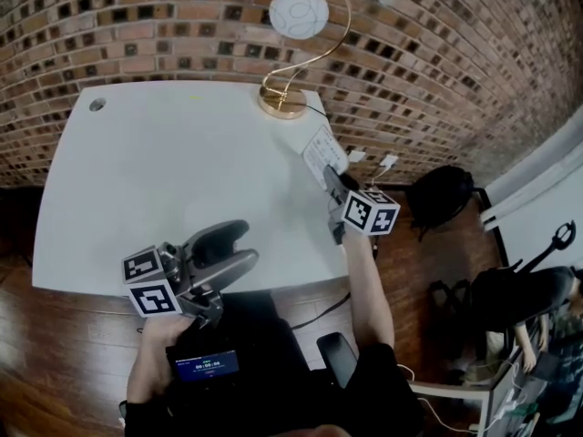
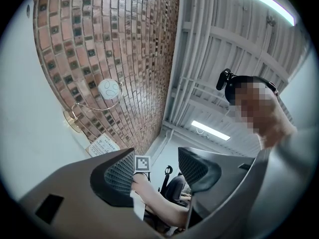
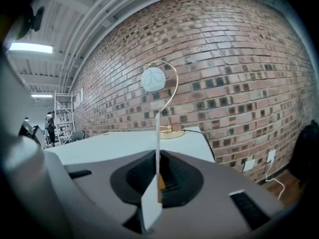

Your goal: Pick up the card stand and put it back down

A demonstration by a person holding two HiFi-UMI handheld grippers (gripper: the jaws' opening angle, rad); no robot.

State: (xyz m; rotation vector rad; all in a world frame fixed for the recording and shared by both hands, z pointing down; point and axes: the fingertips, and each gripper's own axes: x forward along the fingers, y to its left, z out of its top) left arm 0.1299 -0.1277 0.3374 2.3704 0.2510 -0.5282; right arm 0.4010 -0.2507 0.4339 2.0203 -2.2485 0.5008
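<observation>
The card stand (image 1: 323, 152) is a thin white printed card at the right edge of the white table (image 1: 164, 171). My right gripper (image 1: 333, 188) reaches it from the near side and is shut on its lower part. In the right gripper view the card stand (image 3: 157, 133) shows edge-on, pinched between the two dark pads, with my right gripper (image 3: 158, 176) around it. Whether it rests on the table or hangs just above it I cannot tell. My left gripper (image 1: 239, 246) is open and holds nothing over the table's front edge. In its own view my left gripper (image 2: 159, 171) is tilted up towards the wall and ceiling.
A gold lamp (image 1: 296, 12) with a white globe stands at the table's back right, its base (image 1: 282, 104) just behind the card. A brick wall (image 1: 182, 25) runs behind the table. A black bag (image 1: 442, 194) and chairs sit on the wooden floor to the right.
</observation>
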